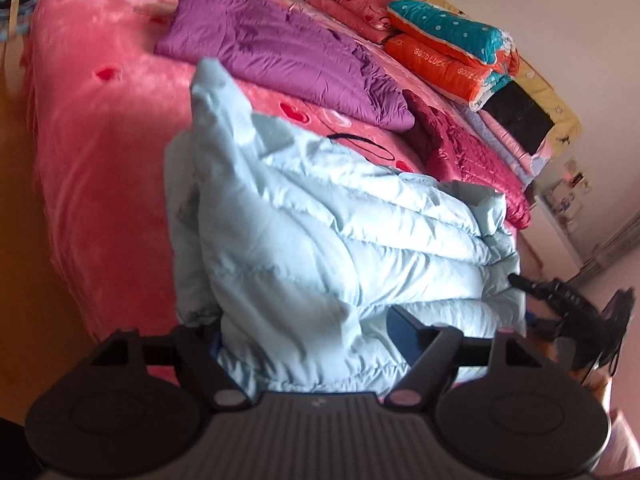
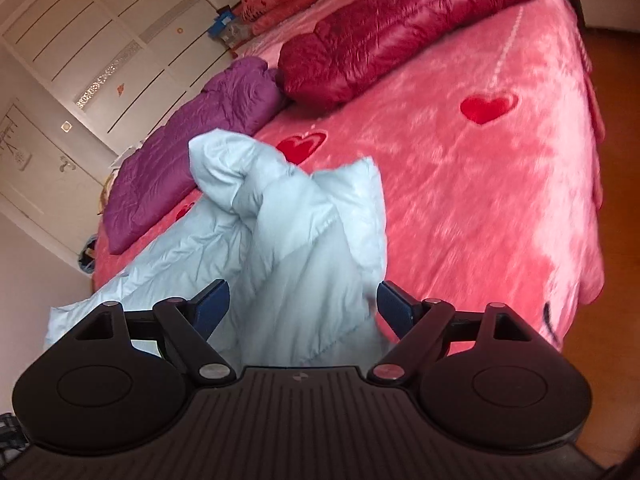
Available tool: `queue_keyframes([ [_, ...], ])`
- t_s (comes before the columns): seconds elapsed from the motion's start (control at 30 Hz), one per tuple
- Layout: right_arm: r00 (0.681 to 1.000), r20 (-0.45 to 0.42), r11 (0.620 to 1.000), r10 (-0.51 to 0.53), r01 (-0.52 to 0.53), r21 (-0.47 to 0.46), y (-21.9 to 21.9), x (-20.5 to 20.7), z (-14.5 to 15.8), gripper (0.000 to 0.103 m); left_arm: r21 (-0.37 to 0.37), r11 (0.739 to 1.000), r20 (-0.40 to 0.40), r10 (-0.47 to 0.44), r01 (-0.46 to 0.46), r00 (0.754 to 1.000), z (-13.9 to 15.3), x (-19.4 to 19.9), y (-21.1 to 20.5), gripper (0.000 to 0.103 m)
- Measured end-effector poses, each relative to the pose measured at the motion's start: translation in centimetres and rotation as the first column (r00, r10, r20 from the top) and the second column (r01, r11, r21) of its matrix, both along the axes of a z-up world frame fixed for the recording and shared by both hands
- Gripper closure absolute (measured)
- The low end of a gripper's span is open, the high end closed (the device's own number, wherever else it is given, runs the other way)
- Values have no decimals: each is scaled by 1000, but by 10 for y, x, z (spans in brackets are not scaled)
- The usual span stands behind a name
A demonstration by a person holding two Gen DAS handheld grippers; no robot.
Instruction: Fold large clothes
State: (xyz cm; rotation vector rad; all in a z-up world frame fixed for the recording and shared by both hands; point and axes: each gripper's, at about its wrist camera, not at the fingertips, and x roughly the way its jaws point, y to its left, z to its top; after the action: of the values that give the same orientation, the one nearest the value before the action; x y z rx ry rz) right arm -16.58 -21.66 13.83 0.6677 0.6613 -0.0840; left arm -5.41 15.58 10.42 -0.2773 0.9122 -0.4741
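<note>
Left gripper point(image 1: 308, 326) jaws wide, pale blue puffer coat point(image 1: 320, 216) between, unclamped; right gripper point(image 2: 304, 304) likewise.

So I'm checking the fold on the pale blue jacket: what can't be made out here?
- Left wrist view: the light blue jacket's near hem, hidden behind the left hand-held gripper.
- Right wrist view: its lower part, behind the right hand-held gripper.
- Both views: sleeves and collar lost in bunched, blurred folds.
</note>
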Motion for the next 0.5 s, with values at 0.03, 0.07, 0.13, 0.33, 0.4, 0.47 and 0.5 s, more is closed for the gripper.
queue_keyframes([
  [0.03, 1000, 25, 999, -8, 9, -36, 0, -2, 5, 1, 30, 1000, 25, -1, 0, 1000, 4, 0, -1, 21],
  [0.07, 999, 52, 998, -10, 14, -67, 0, -6, 9, 0, 62, 998, 53, 1, -5, 999, 9, 1, 1, 20],
  [0.13, 995, 103, 991, 0, 13, -131, 3, -3, 19, 0, 97, 995, 92, 16, -25, 996, 16, 6, 4, 20],
  [0.33, 979, 152, 917, 138, -69, -392, 33, 26, 27, 0, 49, 996, 141, 70, -77, 988, 21, 32, 22, 18],
  [0.4, 975, 132, 850, 177, -83, -521, 49, 37, 24, 0, 26, 995, 146, 92, -96, 985, 17, 40, 26, 19],
  [0.47, 965, 109, 771, 239, -121, -625, 62, 45, 18, 0, 13, 994, 152, 107, -110, 983, 12, 50, 27, 19],
  [0.5, 958, 98, 737, 269, -139, -662, 67, 48, 14, 0, 20, 993, 157, 109, -113, 982, 9, 53, 27, 19],
])
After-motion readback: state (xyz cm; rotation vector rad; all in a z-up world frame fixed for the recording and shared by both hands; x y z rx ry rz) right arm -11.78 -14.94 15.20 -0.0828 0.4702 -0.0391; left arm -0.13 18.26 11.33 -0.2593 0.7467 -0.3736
